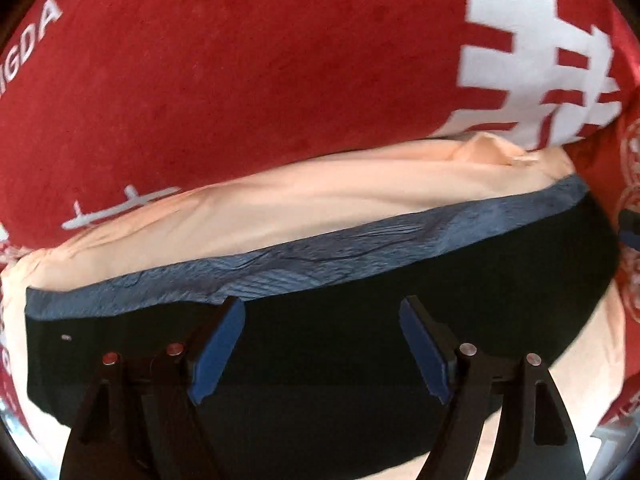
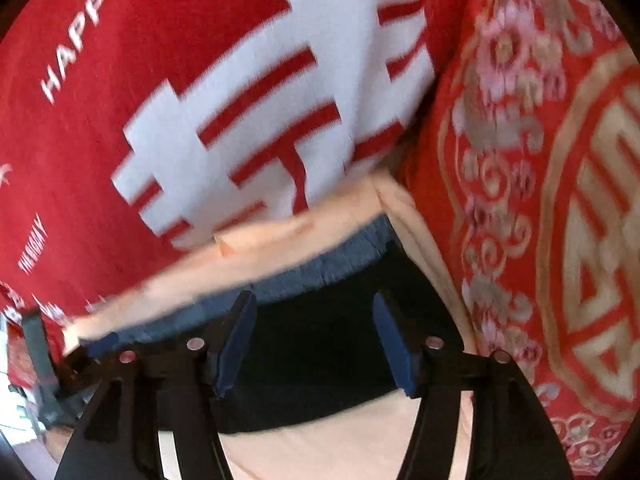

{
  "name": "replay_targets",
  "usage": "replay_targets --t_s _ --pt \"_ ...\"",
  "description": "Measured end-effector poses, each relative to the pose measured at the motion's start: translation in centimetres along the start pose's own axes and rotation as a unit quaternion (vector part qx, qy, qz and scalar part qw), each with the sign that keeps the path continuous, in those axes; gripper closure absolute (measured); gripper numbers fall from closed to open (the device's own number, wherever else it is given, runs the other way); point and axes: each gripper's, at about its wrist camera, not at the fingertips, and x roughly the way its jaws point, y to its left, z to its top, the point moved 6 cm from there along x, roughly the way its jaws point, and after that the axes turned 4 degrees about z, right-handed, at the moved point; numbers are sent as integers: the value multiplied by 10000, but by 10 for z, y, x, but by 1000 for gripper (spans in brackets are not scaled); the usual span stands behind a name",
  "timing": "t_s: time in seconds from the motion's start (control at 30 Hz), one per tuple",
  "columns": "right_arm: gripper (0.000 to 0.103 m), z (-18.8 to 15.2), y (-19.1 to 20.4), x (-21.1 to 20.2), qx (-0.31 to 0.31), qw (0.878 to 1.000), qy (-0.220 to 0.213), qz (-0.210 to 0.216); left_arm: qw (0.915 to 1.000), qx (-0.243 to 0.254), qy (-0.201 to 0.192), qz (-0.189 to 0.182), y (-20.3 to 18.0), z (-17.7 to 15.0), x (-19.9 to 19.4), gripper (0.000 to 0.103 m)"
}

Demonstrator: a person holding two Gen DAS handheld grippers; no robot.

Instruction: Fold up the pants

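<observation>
Here, the largest thing is a red blanket (image 1: pixel 240 80) with white lettering, filling the upper half of both views; in the right wrist view a red patterned quilt (image 2: pixel 560 200) with gold and pink flowers lies beside it from 1 to 5 o'clock. On top of these lies a peach sheet (image 1: pixel 300 204), running as a band from 9 to 2 o'clock in the left view.

The pants (image 1: pixel 320 340) lie on the sheet: a folded black bundle with a blue-grey ribbed band (image 1: pixel 320 256) along its far edge, at centre to 6 o'clock in both views. No containers show.

The left gripper (image 1: pixel 322 312) has its jaws wide apart over the black cloth, with nothing between them; its blue pads (image 1: pixel 216 356) stand just short of the band. Whether they touch the cloth I cannot tell.

The right gripper (image 2: pixel 314 304) likewise has its jaws spread and holds nothing, over the pants (image 2: pixel 320 352) near their 3 o'clock end. That view is motion-blurred.
</observation>
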Motion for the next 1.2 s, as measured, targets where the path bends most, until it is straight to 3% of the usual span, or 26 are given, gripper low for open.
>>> replay_targets --t_s 0.03,0.1,0.17,0.23,0.3,0.4,0.5,0.63,0.77,0.83,0.93,1.07,1.17,1.2 --pt "39 -5 -4 10 87 9998 186 80 10000 -45 -8 50 1 0 3 23" --pt "57 -6 -5 25 227 9989 346 201 9998 -111 -13 162 1 2 13 23" --pt "64 -7 9 41 90 9979 484 411 9993 -137 -33 358 -2 4 25 23" --pt "66 -13 38 66 -159 9925 828 891 9985 -207 40 511 -4 3 41 23" --pt "66 -26 65 89 -470 9856 1202 1092 9978 -287 26 592 -2 5 54 21" --pt "69 -36 85 124 -1049 9816 1406 756 9960 -394 -161 792 7 18 66 18" --pt "78 -23 79 140 -1138 9860 1153 401 9935 -637 -45 940 23 29 76 18" --pt "74 2 58 134 -704 9934 904 54 9920 -724 -35 1034 43 27 61 18" --pt "46 -11 37 87 -105 9965 716 407 9923 -653 39 1053 55 0 41 18" --pt "46 -30 18 63 193 9972 630 357 9921 -733 120 1012 57 -17 36 18" --pt "46 -62 -23 34 855 9952 453 -120 9912 -786 194 1052 53 -37 38 18" --pt "46 -79 -68 31 1648 9849 304 -442 9893 -921 403 1055 51 -55 46 18" --pt "86 -75 -78 43 1999 9789 271 -313 9901 -896 210 1060 51 -52 42 18" --pt "89 -70 -75 39 1963 9799 198 -297 9901 -796 176 1142 50 -51 44 18"
